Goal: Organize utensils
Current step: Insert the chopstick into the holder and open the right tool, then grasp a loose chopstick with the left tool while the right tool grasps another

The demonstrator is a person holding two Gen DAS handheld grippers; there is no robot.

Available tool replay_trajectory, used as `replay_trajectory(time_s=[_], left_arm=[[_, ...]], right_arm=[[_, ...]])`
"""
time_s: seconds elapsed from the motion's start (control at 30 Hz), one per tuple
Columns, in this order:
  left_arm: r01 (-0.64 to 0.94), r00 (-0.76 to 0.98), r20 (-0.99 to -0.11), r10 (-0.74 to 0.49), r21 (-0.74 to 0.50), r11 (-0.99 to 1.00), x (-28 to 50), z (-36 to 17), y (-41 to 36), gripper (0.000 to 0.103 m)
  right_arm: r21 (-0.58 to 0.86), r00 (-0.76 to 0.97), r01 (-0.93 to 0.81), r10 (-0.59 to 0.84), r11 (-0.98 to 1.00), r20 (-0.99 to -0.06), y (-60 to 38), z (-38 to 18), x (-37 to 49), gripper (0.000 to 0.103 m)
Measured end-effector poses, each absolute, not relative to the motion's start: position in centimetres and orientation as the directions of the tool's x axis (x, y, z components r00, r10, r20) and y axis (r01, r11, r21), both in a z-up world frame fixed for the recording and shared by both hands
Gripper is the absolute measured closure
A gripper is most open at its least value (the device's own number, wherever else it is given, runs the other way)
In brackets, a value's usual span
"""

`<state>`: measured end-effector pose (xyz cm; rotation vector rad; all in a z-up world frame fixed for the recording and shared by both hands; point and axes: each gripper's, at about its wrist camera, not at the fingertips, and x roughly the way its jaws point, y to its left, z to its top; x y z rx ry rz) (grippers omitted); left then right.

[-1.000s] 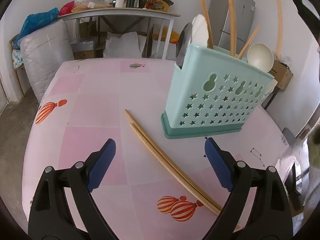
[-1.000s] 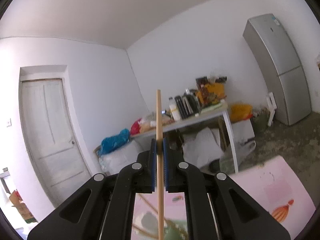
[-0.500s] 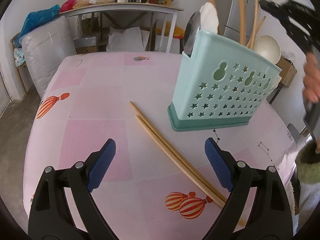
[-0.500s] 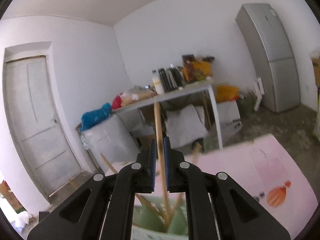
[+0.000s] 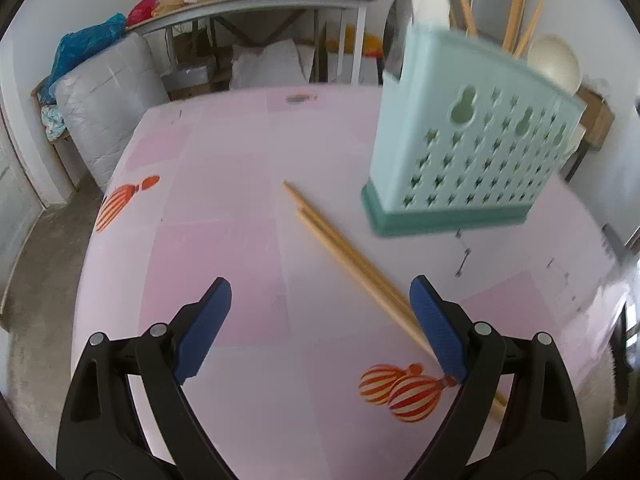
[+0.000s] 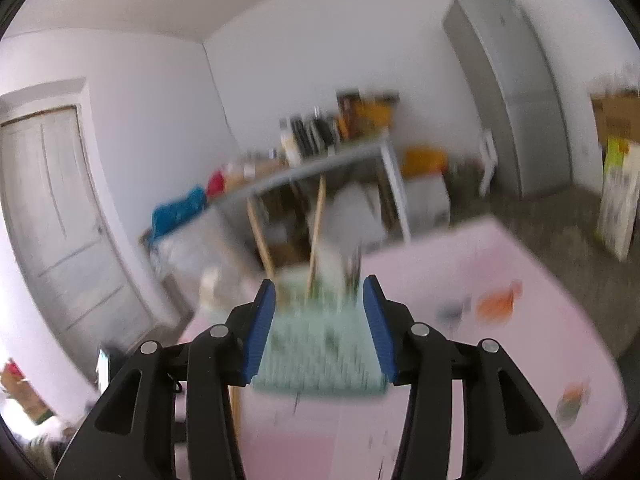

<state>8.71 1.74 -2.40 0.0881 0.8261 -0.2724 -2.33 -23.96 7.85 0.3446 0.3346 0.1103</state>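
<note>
On the counter two chopsticks remain outside the filled holder; both grippers' fingers gape empty.

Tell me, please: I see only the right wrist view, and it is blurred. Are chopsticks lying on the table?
Observer: Yes, two chopsticks lie side by side on the table, apart from the holder.
Operator: And the left gripper?
Observer: The left gripper is open and empty; the chopsticks run under its right finger.
Operator: Is a spoon in the holder?
Observer: Yes, a round pale spoon stands in it.
</note>
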Motion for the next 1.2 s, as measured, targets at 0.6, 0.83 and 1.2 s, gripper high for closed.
replay_trajectory(time_s=[0.6, 0.83, 1.2], left_arm=[[0.284, 0.611, -0.774, -0.165, 0.019, 0.959, 8.2, -3.8, 1.3, 0.016], [0.28, 0.606, -0.766, -0.215, -0.047, 0.959, 8.7, -3.1, 3.0, 0.016], [0.236, 0.616, -0.772, -0.159, -0.012, 0.972, 9.7, -3.2, 3.8, 0.016]], right_arm=[[0.484, 0.823, -0.042, 0.305, 0.874, -0.48, -21.3, -0.6, -2.1, 0.058], [0.485, 0.808, -0.054, 0.323, 0.873, -0.492, -20.6, -1.0, -1.8, 0.058], [0.474, 0.799, -0.066, 0.331, 0.878, -0.502, -19.7, -0.9, -1.8, 0.058]])
